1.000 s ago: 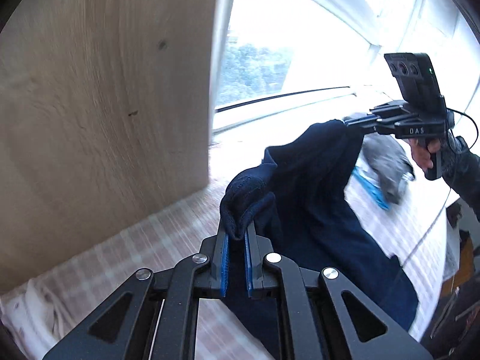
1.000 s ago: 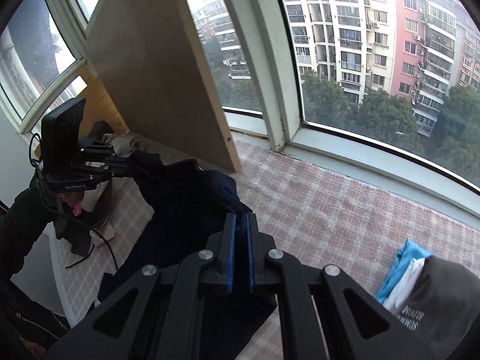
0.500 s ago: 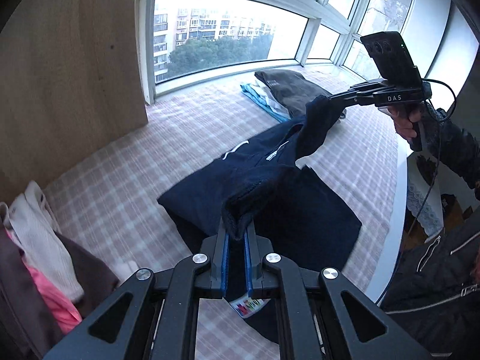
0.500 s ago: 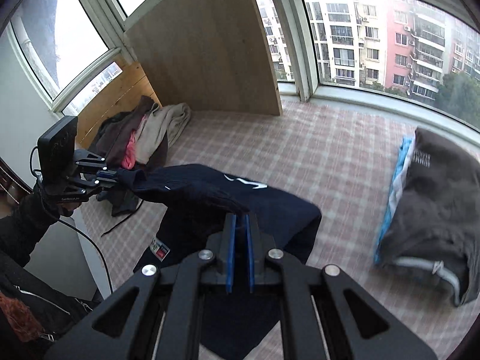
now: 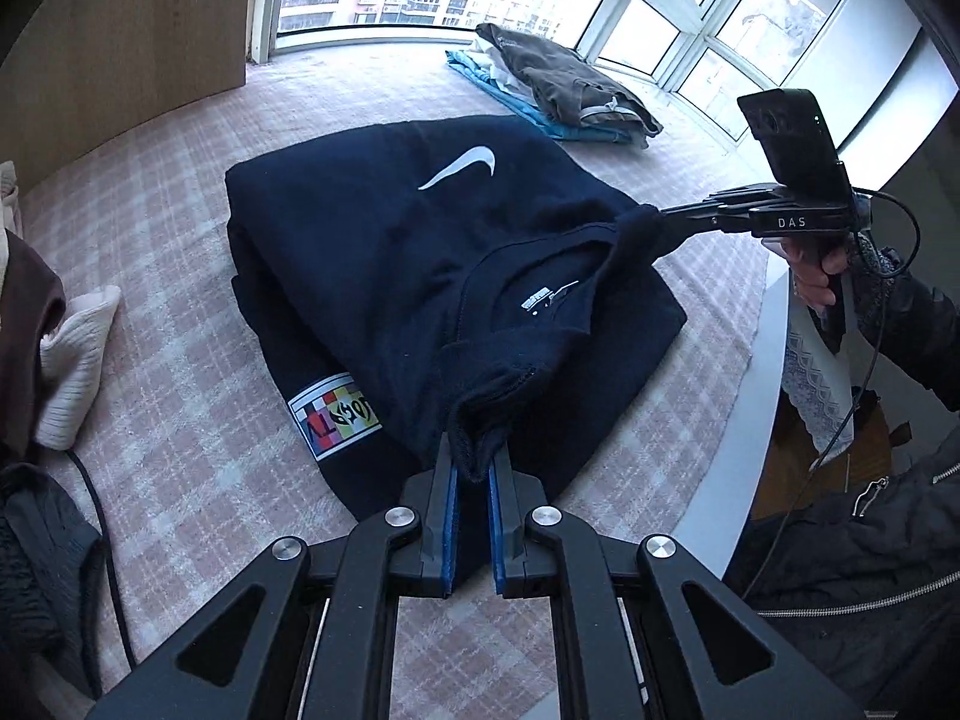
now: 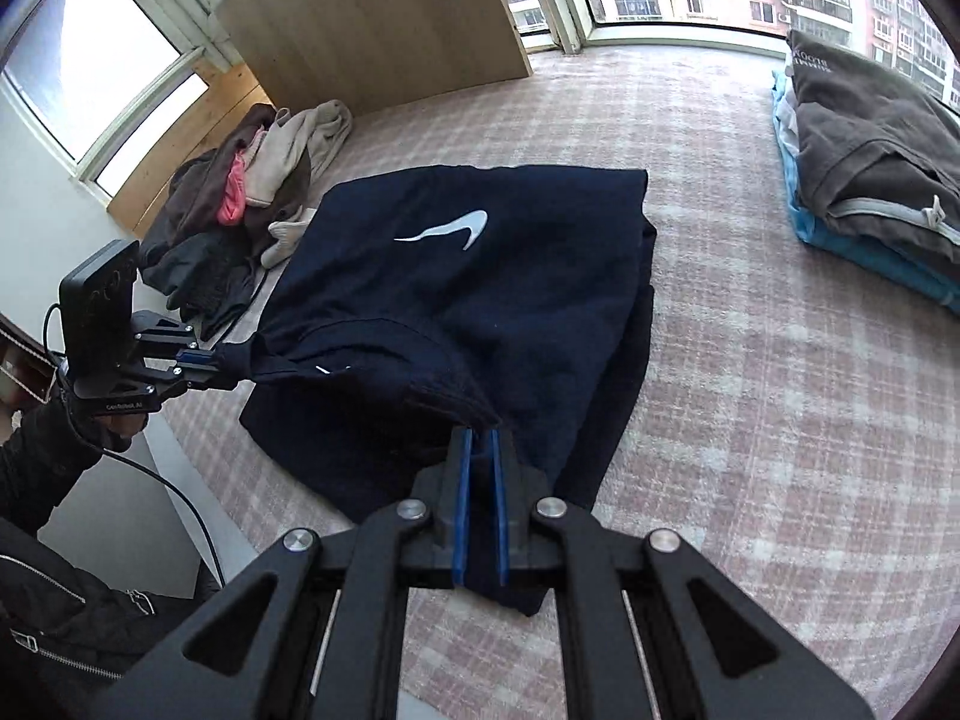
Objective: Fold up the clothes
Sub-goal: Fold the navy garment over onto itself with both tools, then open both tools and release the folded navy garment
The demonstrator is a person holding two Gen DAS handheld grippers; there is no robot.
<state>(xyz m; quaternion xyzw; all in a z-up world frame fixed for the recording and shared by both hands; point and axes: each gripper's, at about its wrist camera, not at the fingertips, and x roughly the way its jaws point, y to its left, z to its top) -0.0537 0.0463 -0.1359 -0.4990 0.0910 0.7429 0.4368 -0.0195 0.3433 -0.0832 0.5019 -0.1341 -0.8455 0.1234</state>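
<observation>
Left wrist view, left to right. Unfolded heap at the left edge of the checked mat. Navy top lies mid-mat, doubled over, white logo up, neckline toward the person. Left gripper is clenched on the near shoulder edge. Right gripper is clenched on the far shoulder edge, cloth bunched at its tips. Folded stack sits beyond, under the windows.

Right wrist view agrees: left gripper and right gripper both pinch the top.

Judgement: fold is being laid down. To do it well, lower both shoulders together, keep the neckline edge taut and level between the claws, line it up with the layer beneath, then release only once the cloth rests flat. Risk: uneven release leaves a skewed corner.
</observation>
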